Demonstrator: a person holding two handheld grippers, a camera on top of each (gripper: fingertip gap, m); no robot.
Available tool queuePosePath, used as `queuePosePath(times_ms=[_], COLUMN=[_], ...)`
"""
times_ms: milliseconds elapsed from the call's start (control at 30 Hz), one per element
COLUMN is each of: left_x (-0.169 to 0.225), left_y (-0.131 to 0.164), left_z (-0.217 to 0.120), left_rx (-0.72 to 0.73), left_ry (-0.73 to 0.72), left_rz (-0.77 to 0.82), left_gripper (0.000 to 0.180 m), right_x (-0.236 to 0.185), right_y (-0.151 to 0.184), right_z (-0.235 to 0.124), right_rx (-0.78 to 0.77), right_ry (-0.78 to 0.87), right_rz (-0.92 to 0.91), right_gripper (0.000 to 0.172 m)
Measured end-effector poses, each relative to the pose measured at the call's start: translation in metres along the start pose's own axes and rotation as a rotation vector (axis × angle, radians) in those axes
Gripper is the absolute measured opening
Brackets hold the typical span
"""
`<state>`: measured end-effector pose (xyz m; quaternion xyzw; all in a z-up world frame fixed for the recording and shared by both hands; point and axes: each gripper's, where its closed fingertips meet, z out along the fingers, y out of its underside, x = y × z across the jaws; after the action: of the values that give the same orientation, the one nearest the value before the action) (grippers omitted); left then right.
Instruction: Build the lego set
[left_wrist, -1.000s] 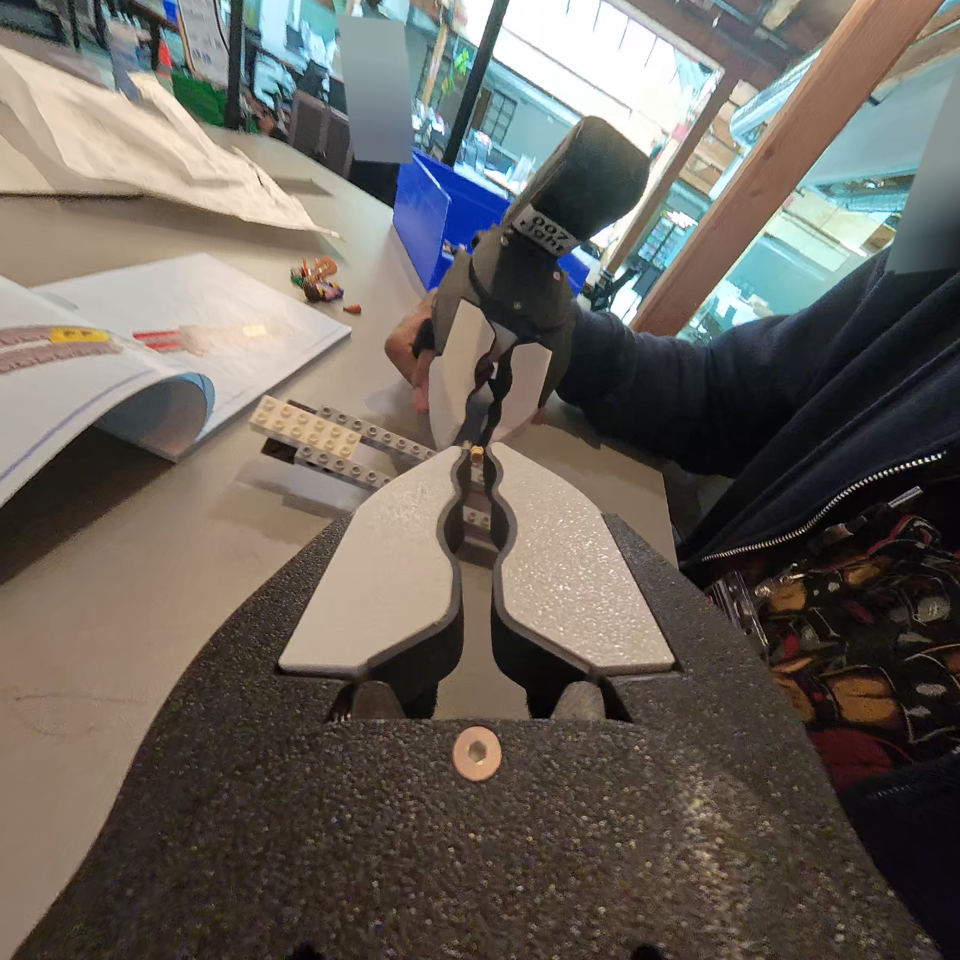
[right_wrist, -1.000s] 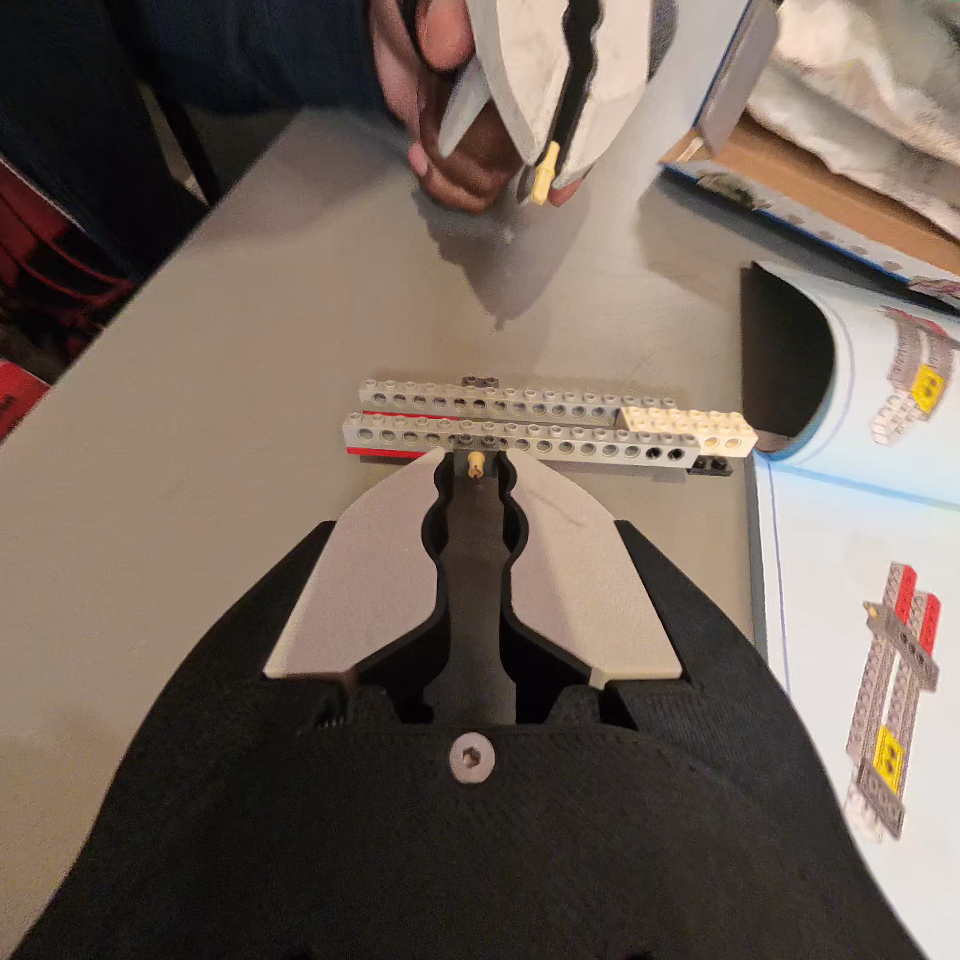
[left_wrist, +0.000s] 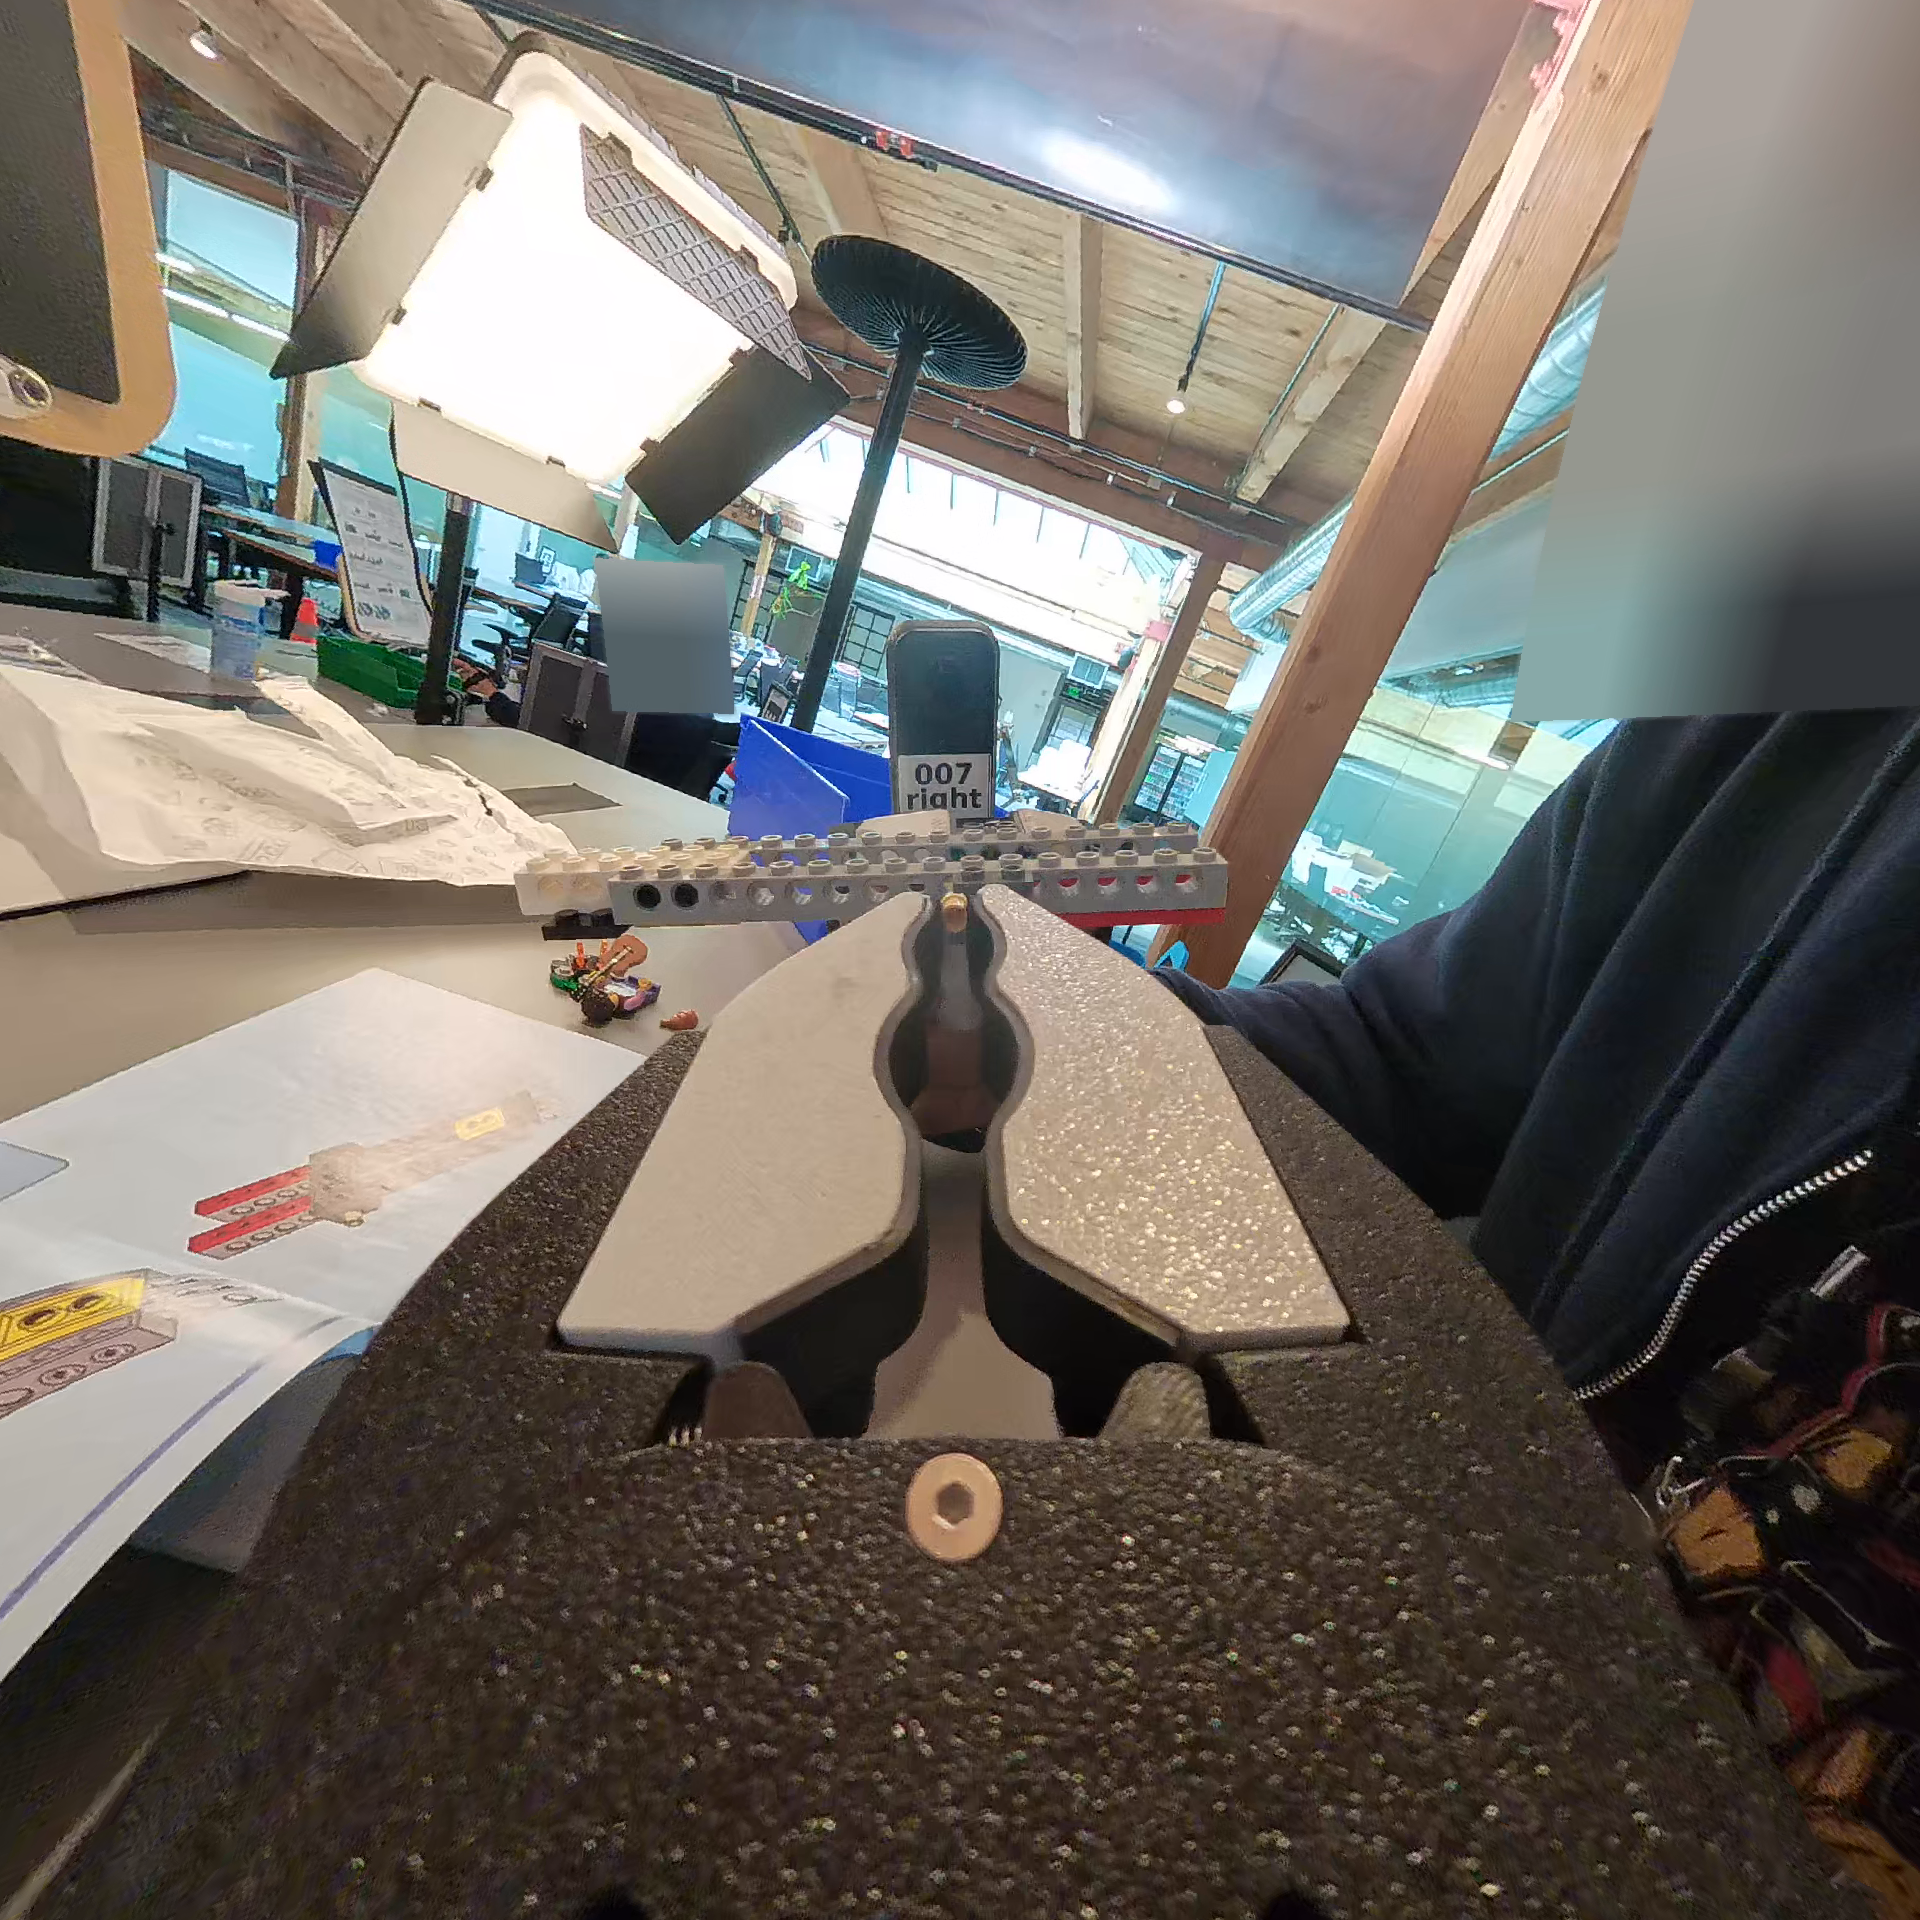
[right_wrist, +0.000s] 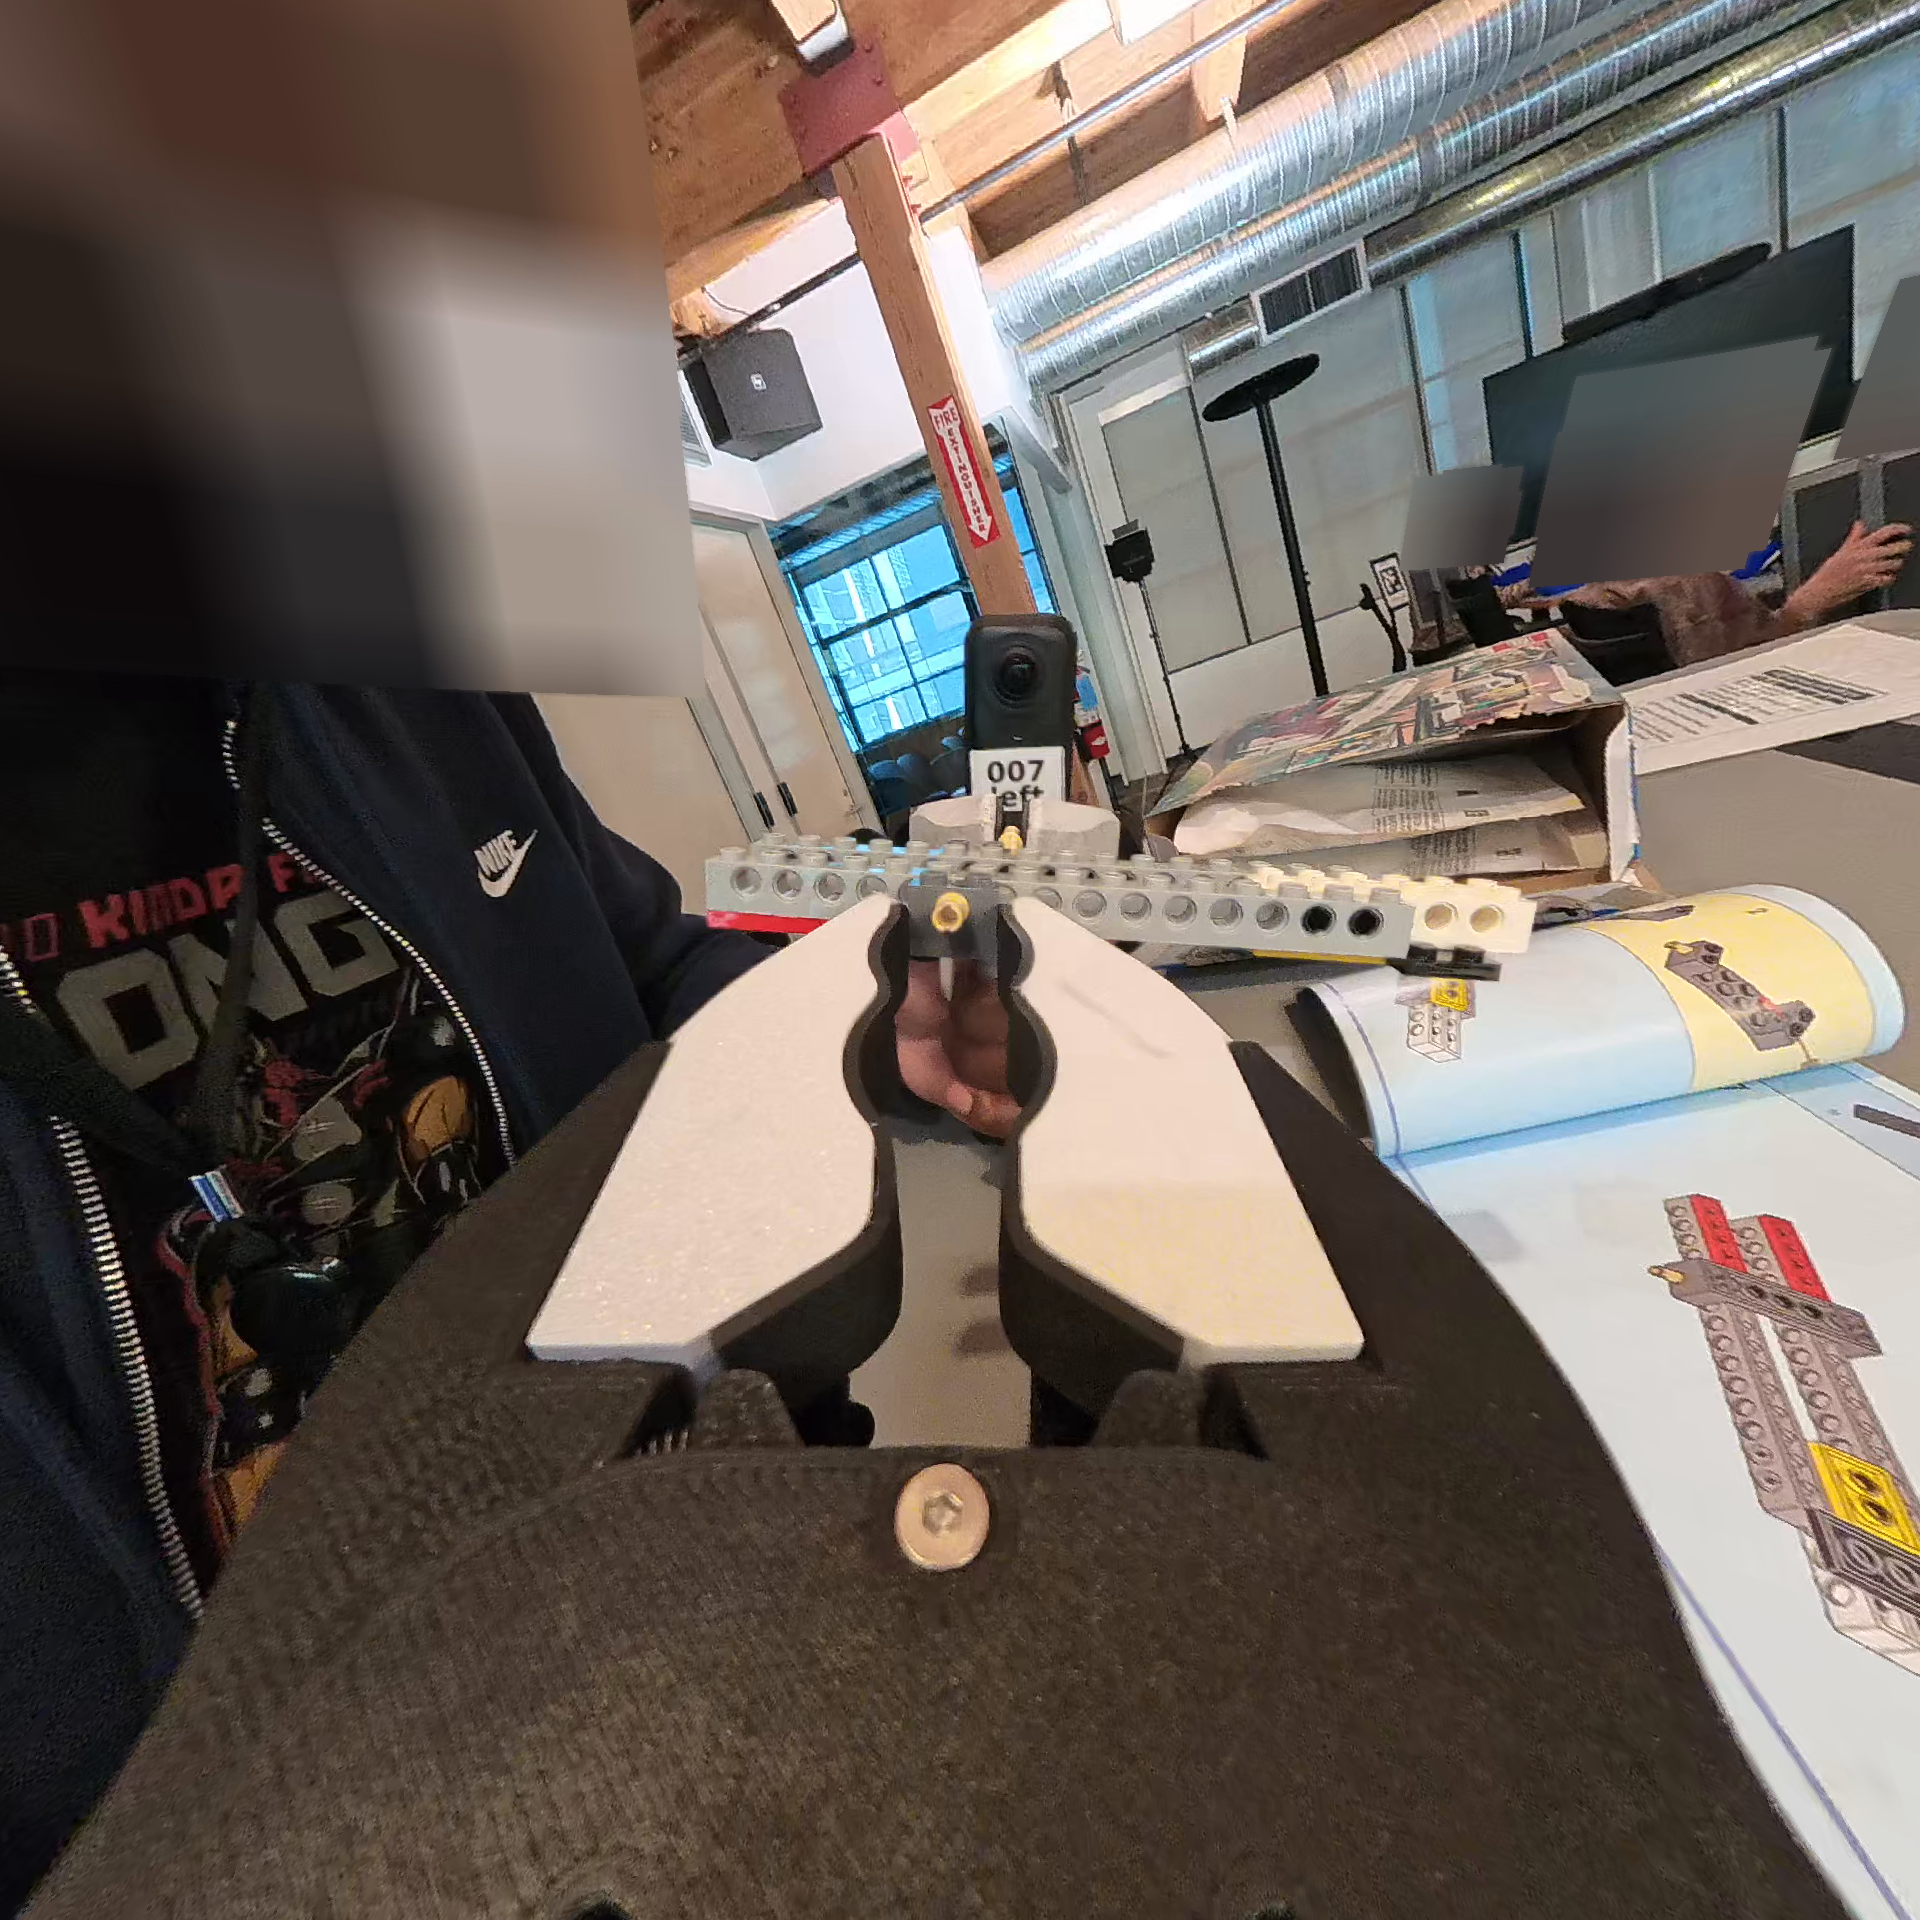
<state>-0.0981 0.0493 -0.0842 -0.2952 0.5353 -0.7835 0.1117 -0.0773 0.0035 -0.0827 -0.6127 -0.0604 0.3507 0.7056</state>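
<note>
Left wrist view is filled at its lower half by the gripper body, beyond which the grey table (left_wrist: 208, 956) is seen. An open instruction booklet (left_wrist: 343, 1122) lies at eight o'clock, and a person's dark sleeve (left_wrist: 1455, 1039) is seen at three o'clock. A blue bin (left_wrist: 790, 779) stands at twelve o'clock behind the work, and a few small coloured pieces (left_wrist: 608, 977) are scattered on the table at ten o'clock.

A long brick assembly (left_wrist: 1091, 883) of grey holed beams, with a white brick at one end and red under the other, is held level and clear of the table between the two grippers. The right gripper (right_wrist: 948, 940) is closed narrowly on a dark grey connector (right_wrist: 925, 935) on the assembly's near side, both pads being pressed to it; a yellow pin (right_wrist: 948, 914) is seated in that connector. From the far side, the left gripper (left_wrist: 954, 906) is brought up at twelve o'clock, its jaws nearly shut on a small tan pin (left_wrist: 954, 910). The pin's nose is seen right at the beam's face; whether it has entered a hole cannot be told.

A clean result is judged to depend on the assembly being kept level and unmoving, the tan pin being kept square to the beam, and pressure being applied straight along its axis so that nothing is twisted out of either narrow grip.
</note>
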Motion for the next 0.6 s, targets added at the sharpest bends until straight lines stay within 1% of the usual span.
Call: queuePosePath(times_ms=[333, 600], left_x=[0.0029, 0.0030], left_y=[0.0046, 0.0040], left_z=[0.0004, 0.0017], left_rx=[-0.006, 0.020], left_ry=[0.000, 0.000], left_rz=[0.004, -0.038], left_gripper=[0.004, 0.004], right_x=[0.0022, 0.0062], right_y=[-0.0034, -0.0026], right_z=[0.0019, 0.0017], right_rx=[0.052, 0.058], right_ry=[-0.012, 0.005], right_rz=[0.067, 0.083], right_gripper=[0.016, 0.016])
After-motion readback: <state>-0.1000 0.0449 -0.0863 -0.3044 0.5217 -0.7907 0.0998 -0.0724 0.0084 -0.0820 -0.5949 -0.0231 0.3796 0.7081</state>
